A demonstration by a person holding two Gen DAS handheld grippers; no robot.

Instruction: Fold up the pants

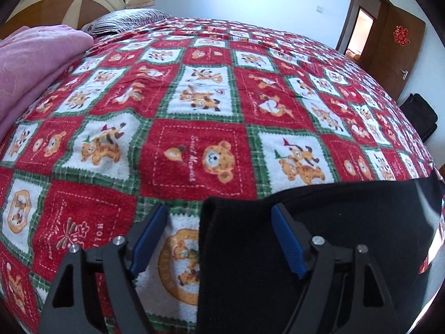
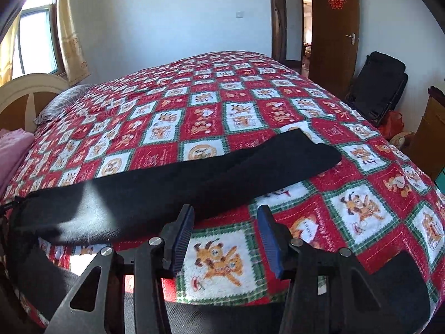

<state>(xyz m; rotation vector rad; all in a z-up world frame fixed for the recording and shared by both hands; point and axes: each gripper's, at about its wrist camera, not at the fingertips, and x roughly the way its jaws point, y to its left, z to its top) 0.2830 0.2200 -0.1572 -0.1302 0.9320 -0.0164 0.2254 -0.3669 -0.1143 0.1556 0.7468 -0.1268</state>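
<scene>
Black pants (image 2: pixel 180 178) lie flat along the near edge of the bed, legs together, stretching from the left edge to the far right of the right wrist view. In the left wrist view one end of the pants (image 1: pixel 333 222) fills the lower right. My left gripper (image 1: pixel 219 211) is open, its jaws either side of that end's edge; the right finger (image 1: pixel 286 239) is over the black cloth. My right gripper (image 2: pixel 225 214) is open and empty, just off the pants' near edge, over the blanket.
The bed carries a red, white and green cartoon blanket (image 1: pixel 194 105). A pink folded quilt (image 1: pixel 33 64) and striped pillow (image 1: pixel 125 19) lie at the headboard end. A black chair (image 2: pixel 375 83) and brown door (image 2: pixel 333 27) stand beyond the bed.
</scene>
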